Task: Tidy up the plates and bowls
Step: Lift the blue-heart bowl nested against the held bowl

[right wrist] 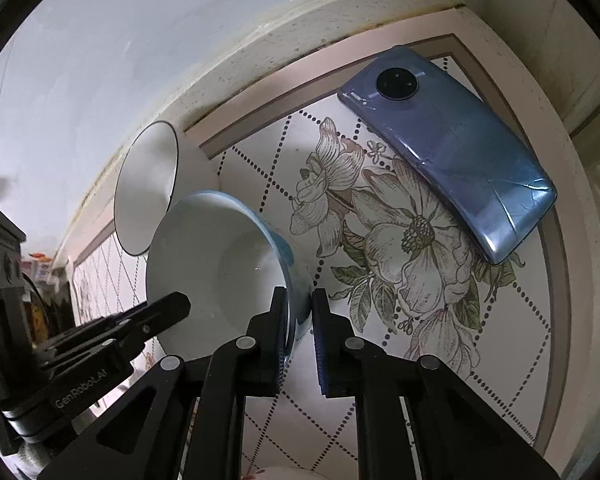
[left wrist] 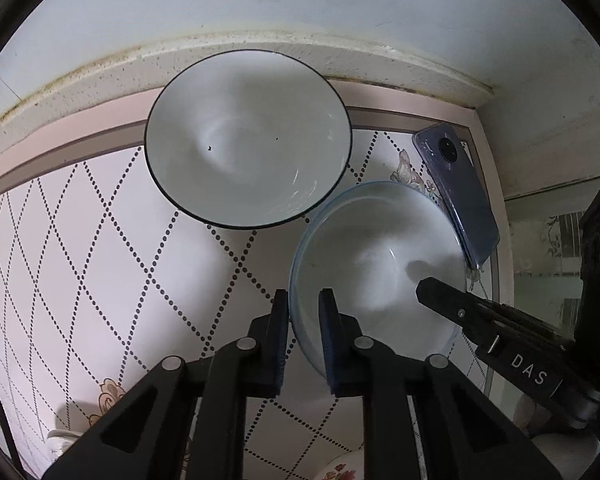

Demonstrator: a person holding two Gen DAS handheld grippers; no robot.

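Observation:
A white bowl with a pale blue rim [left wrist: 380, 248] stands on the patterned cloth. My left gripper [left wrist: 304, 304] is shut on its near left rim, one finger inside and one outside. In the right wrist view the same bowl [right wrist: 220, 256] has its right rim pinched by my right gripper [right wrist: 300, 300], also shut. Each gripper shows in the other's view: the right one [left wrist: 428, 290] over the bowl's right side, the left one [right wrist: 180, 306] at its left. Just behind stands a white bowl with a black rim [left wrist: 248, 140], [right wrist: 148, 184], empty.
A blue phone [left wrist: 460, 196], [right wrist: 448, 152] lies face down at the cloth's back right corner, close to the blue-rimmed bowl. A speckled ledge [left wrist: 260, 46] and a wall run behind. The flowered rim of a dish [left wrist: 340, 470] peeks in at the bottom.

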